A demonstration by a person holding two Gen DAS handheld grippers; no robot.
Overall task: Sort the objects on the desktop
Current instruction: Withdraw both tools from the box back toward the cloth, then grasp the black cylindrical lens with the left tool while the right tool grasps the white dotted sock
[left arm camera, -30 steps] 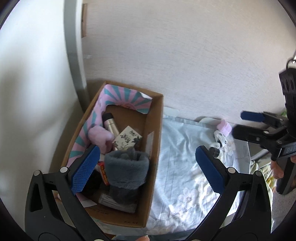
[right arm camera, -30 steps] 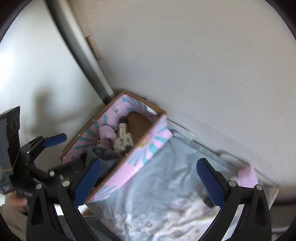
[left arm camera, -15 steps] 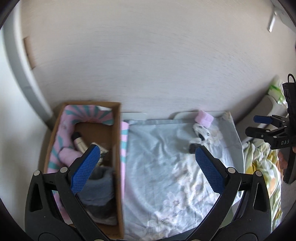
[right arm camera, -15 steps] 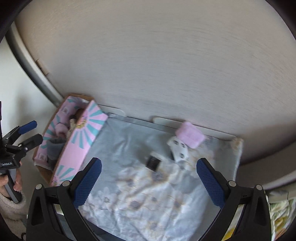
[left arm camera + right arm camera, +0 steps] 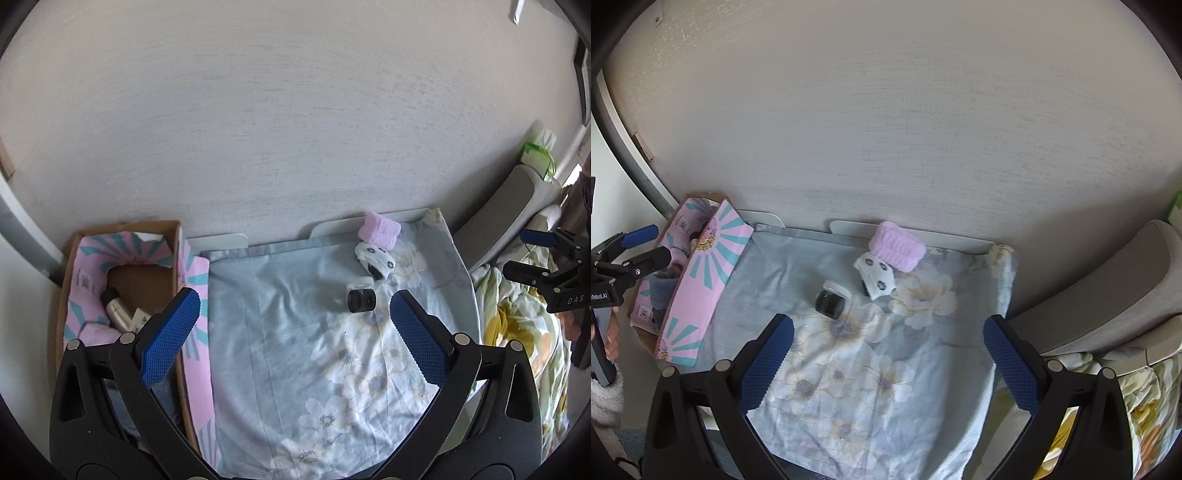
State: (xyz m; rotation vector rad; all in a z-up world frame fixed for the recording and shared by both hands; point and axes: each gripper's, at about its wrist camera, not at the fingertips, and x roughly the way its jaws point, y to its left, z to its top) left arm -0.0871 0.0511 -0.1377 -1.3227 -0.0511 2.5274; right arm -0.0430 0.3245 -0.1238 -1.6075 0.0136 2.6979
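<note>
A small dark jar (image 5: 361, 301) with a clear lid lies on the floral cloth (image 5: 295, 350); it also shows in the right wrist view (image 5: 830, 303). Behind it lie a white spotted sock (image 5: 375, 259) (image 5: 874, 275) and a pink fluffy roll (image 5: 379, 229) (image 5: 897, 246). A cardboard box (image 5: 177, 236) with pink-and-teal flaps (image 5: 701, 280) stands at the left and holds a metal flask (image 5: 116, 310), pink and grey soft items. My left gripper (image 5: 295, 332) is open above the cloth. My right gripper (image 5: 888, 354) is open above the cloth's near half.
A wall (image 5: 295, 129) runs behind the cloth. A grey padded chair back (image 5: 1108, 295) stands at the right, with a yellow-flowered blanket (image 5: 517, 332) below it. A green-and-white packet (image 5: 537, 151) sits at the far right.
Both views have swung right, from the box toward the jar, sock and pink roll on the cloth. Both grippers stay open and empty.
</note>
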